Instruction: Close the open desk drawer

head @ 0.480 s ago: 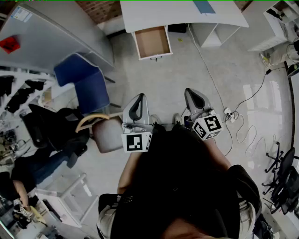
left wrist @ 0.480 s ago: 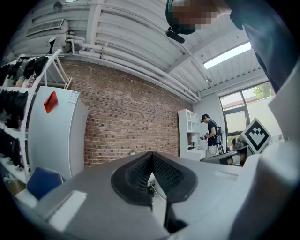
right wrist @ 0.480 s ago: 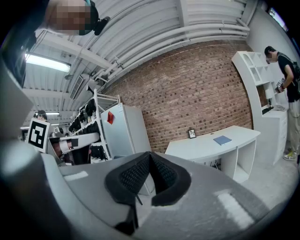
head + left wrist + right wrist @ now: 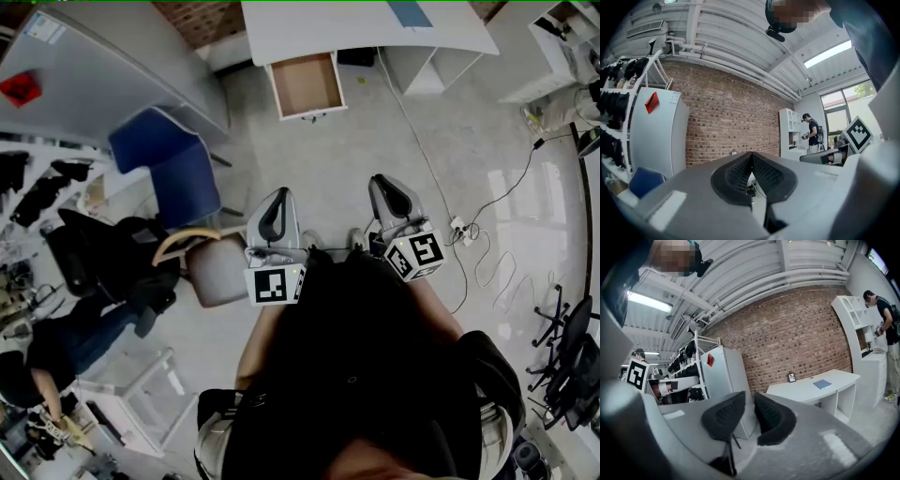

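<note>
Drawer (image 4: pixel 306 84): stood pulled out from under the white table (image 4: pixel 309 33) at the top of the head view, its brown inside showing.
Table top: carried a blue book (image 4: pixel 410 13) toward its right side.
Floor (image 4: pixel 347 159): stretched between the drawer and both grippers, which were well apart from it.
Left hand-held gripper (image 4: pixel 277 199): pointed level toward the table, jaws pressed together with nothing between them.
Right hand-held gripper (image 4: pixel 384 187): was just beside the left one, jaws a narrow slit apart, holding nothing.
Blue chair (image 4: pixel 164 164): stood to the left of the grippers.
</note>
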Tool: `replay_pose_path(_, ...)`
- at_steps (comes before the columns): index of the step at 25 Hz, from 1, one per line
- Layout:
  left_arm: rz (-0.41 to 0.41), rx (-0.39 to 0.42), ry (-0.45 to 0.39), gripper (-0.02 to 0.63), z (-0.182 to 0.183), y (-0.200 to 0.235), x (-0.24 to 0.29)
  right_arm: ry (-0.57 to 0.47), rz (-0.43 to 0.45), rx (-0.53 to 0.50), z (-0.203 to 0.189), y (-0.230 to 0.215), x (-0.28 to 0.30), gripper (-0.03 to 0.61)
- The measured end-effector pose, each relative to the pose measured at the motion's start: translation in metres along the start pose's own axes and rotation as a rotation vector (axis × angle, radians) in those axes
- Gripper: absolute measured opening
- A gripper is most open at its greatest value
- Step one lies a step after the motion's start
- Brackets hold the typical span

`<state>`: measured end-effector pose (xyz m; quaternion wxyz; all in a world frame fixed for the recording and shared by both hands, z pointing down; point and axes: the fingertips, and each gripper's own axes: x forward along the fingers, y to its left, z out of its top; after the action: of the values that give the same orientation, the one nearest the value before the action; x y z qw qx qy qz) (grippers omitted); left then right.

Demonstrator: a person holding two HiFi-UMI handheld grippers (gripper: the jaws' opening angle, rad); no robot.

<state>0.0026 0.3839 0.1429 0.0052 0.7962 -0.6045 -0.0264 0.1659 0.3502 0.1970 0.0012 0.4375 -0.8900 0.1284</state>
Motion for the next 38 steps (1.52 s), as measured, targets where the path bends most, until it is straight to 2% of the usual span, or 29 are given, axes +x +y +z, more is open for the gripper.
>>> replay_pose_path(1,-0.001,-0.005,0.0,0.012,0.0,0.001,0.0,0.002,0.004,0.001,0.0,0.001,0.001,0.101)
replay_pose_path(2,-0.006,-0.011,0.001,0.03,-0.001,0.002,0.0,0.006,0.007,0.0,-0.001,0.001,0.003,0.123)
replay_pose_path(3,-0.015,-0.014,0.0,0.109,-0.001,0.002,0.001,0.009,0.008,-0.002,-0.001,0.002,0.003,0.124)
replay_pose_path(4,-0.024,-0.014,-0.001,0.154,-0.001,0.001,0.001,0.01,0.007,-0.005,-0.001,0.002,0.004,0.124)
replay_pose_path(5,-0.032,-0.013,-0.003,0.158,-0.001,0.001,0.001,0.011,0.006,-0.006,-0.001,0.003,0.004,0.124)
replay_pose_path(14,-0.058,-0.02,0.012,0.158,-0.005,0.008,0.0,0.011,-0.008,0.003,-0.005,0.009,0.009,0.124)
replay_pose_path(32,-0.12,-0.032,0.016,0.153,-0.018,0.066,-0.012,0.015,-0.068,0.006,-0.019,0.05,0.044,0.124)
replay_pose_path(38,-0.137,-0.045,0.031,0.153,-0.024,0.072,-0.003,0.016,-0.086,0.015,-0.023,0.043,0.055,0.124)
